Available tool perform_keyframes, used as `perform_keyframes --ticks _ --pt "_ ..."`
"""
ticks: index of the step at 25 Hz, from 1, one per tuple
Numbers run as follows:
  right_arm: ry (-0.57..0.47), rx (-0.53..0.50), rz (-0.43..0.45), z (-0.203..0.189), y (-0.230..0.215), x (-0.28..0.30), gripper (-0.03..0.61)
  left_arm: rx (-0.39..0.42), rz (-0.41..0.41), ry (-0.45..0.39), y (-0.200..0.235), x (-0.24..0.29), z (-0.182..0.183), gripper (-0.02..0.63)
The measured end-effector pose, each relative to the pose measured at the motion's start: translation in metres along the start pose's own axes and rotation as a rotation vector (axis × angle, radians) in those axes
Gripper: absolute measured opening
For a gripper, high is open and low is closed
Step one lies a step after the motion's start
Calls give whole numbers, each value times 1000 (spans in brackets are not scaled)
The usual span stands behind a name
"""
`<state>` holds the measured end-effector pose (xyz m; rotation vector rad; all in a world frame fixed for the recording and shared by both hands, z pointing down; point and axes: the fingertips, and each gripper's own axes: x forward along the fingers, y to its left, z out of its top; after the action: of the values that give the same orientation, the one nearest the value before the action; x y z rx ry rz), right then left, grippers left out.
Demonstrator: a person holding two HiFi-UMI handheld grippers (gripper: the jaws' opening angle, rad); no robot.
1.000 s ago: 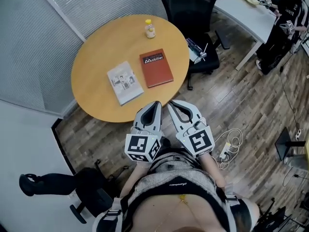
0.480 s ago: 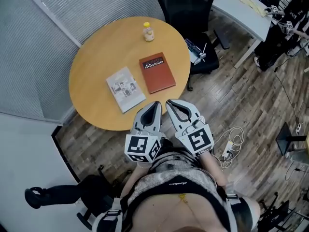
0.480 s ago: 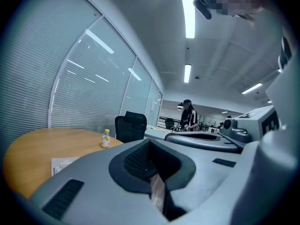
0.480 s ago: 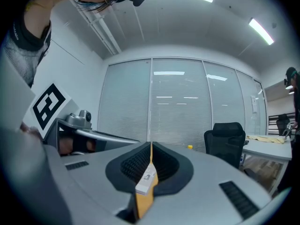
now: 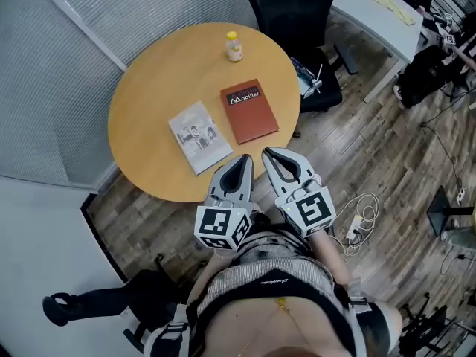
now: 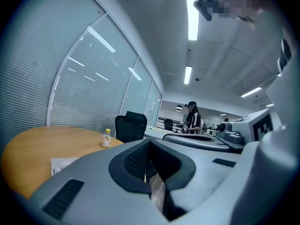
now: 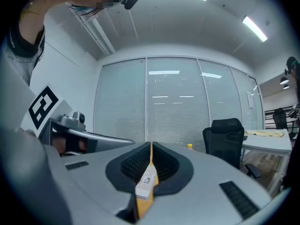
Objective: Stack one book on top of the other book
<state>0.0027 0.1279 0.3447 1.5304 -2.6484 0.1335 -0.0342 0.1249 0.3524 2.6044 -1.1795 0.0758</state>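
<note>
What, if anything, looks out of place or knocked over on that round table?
Nothing stands out. The red book and the pale book lie flat side by side, and the small bottle stands upright near the far edge of the table. Nothing spilled.

- The left tool [image 5: 242, 162] is held out in front of the person's waist, pointing forward and roughly level, its jaws closed together with nothing between them.
- The right tool [image 5: 272, 155] sits just beside it, almost parallel, its jaws likewise closed and empty.
- The marker cubes [image 5: 221, 227] face up at the head camera and hide most of both hands.
</note>
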Motion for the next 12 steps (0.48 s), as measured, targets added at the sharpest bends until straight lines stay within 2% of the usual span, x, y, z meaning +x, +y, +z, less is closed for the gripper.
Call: perform_keyframes --ticks 6,12 --pt "3 -50 9 -4 16 21 26 6 -16 12 20 -6 -1 21" --pt "19 -33 -22 -7 30 31 26 1 -32 18 37 -14 -2 20"
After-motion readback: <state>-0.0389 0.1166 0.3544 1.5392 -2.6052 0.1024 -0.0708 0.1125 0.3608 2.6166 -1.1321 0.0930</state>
